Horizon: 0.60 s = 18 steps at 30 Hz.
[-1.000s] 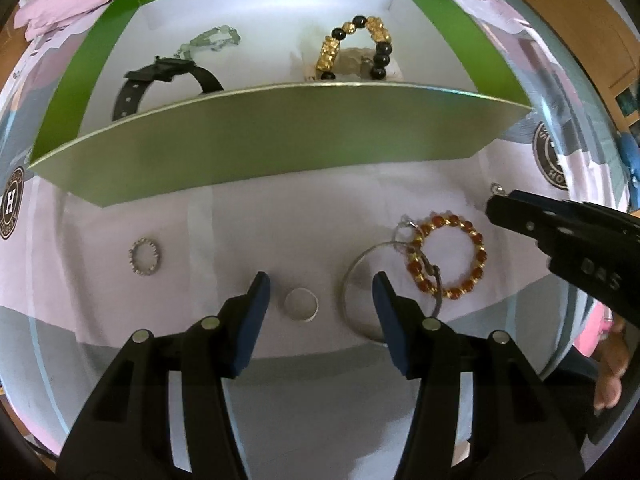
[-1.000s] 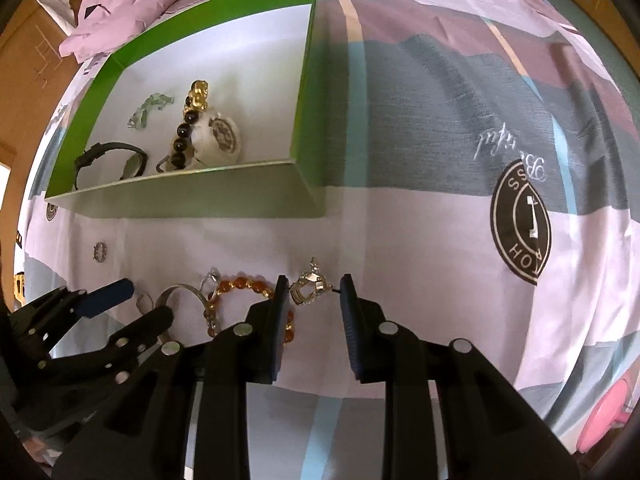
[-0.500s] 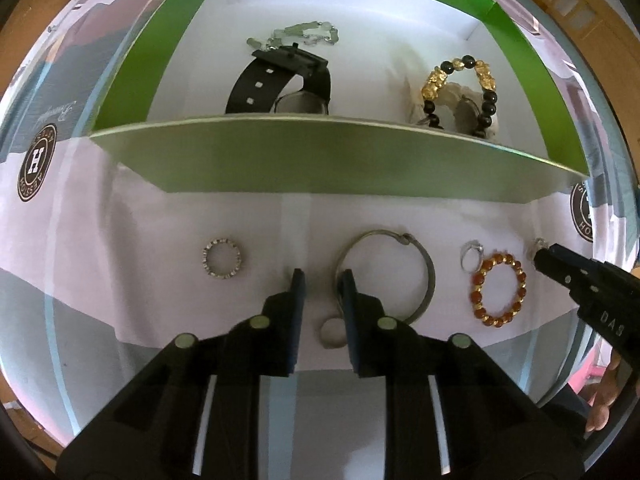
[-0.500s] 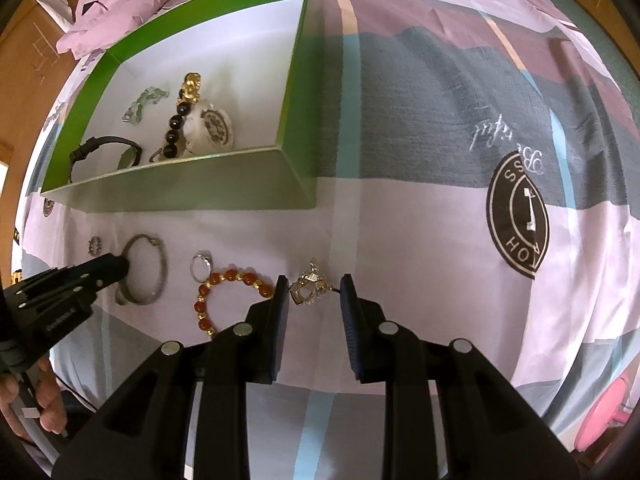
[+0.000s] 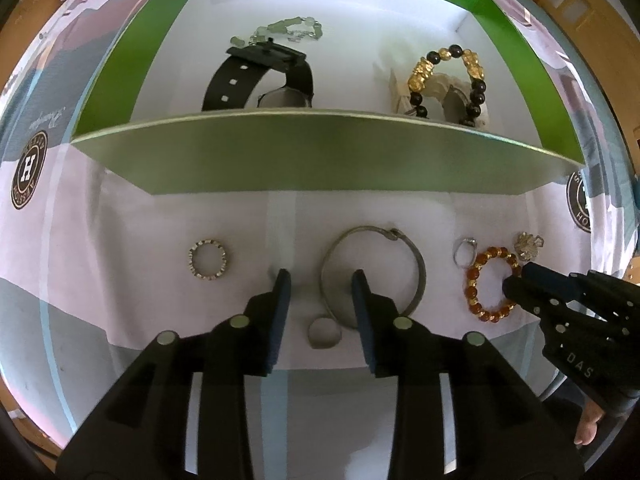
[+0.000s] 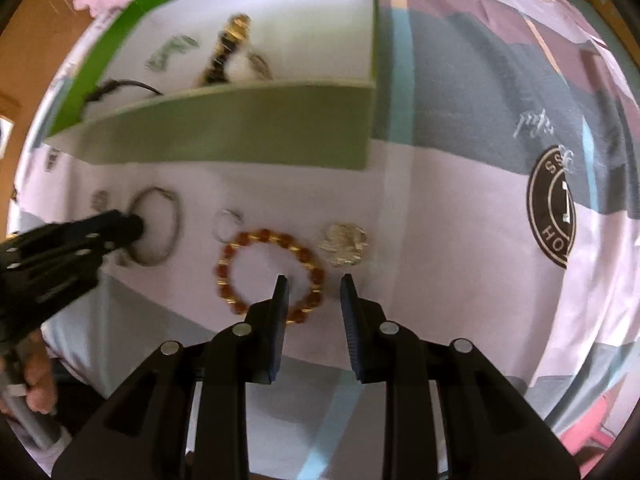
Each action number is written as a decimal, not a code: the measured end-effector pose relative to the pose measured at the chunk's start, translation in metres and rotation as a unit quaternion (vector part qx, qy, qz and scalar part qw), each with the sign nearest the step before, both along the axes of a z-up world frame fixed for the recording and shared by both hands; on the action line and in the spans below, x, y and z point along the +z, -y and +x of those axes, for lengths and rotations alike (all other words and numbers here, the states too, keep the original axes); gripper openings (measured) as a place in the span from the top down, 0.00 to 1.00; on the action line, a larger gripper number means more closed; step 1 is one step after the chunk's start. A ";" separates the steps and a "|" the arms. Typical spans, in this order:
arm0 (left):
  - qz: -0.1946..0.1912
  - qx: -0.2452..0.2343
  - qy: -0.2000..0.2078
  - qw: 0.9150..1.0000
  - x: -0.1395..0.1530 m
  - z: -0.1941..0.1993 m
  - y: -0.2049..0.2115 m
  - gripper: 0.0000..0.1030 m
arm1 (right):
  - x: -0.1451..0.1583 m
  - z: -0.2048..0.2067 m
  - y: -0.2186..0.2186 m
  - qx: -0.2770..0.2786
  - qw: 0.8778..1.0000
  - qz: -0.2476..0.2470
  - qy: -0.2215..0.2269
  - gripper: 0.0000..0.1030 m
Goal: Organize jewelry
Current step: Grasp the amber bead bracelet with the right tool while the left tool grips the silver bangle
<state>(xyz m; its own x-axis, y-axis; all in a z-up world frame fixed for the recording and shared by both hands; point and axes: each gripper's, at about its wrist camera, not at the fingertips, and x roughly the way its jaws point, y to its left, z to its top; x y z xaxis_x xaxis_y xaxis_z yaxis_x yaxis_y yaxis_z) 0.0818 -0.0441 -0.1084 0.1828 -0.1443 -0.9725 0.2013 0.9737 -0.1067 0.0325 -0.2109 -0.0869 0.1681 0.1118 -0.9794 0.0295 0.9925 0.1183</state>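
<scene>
My left gripper (image 5: 320, 286) is open and empty, its fingers straddling the left rim of a silver bangle (image 5: 372, 268), with a plain silver ring (image 5: 323, 332) on the cloth just below. My right gripper (image 6: 313, 290) is open and empty over the right side of an amber bead bracelet (image 6: 268, 270), which also shows in the left wrist view (image 5: 490, 282). A silver brooch (image 6: 344, 244) lies just beyond it. A small stone ring (image 6: 226, 222) and a studded ring (image 5: 208, 264) lie on the cloth too.
A green box (image 5: 320, 160) with a white floor stands behind. It holds a black watch (image 5: 260, 76), a pale green bracelet (image 5: 284, 30) and a gold-and-black bead bracelet (image 5: 446, 74). A patterned pink and grey bedsheet (image 6: 460, 200) lies underneath.
My left gripper has opened and shifted right onto the bangle's rim. My right gripper has opened, let go of the silver brooch onto the cloth, and moved left over the amber bracelet.
</scene>
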 end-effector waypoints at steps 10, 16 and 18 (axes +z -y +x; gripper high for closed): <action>0.028 -0.015 0.022 0.999 0.002 -0.011 0.015 0.95 | -0.003 -0.003 -0.024 0.024 0.999 -0.035 0.015 0.73; 0.018 -0.006 0.021 1.000 0.006 -0.007 0.010 0.97 | 0.000 -0.004 -0.024 0.027 0.999 -0.016 0.020 0.92; 0.016 -0.006 0.022 1.000 0.009 -0.006 0.007 0.97 | 0.003 -0.003 -0.023 0.025 0.999 -0.006 0.023 0.93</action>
<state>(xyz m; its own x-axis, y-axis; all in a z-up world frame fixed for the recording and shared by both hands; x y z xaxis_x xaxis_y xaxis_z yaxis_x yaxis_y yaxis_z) 0.0755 -0.0509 -0.0997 0.2240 -0.1151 -0.9678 0.2166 0.9741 -0.0658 0.0291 -0.1880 -0.0844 0.2082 0.1095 -0.9719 -0.0262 0.9940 0.1063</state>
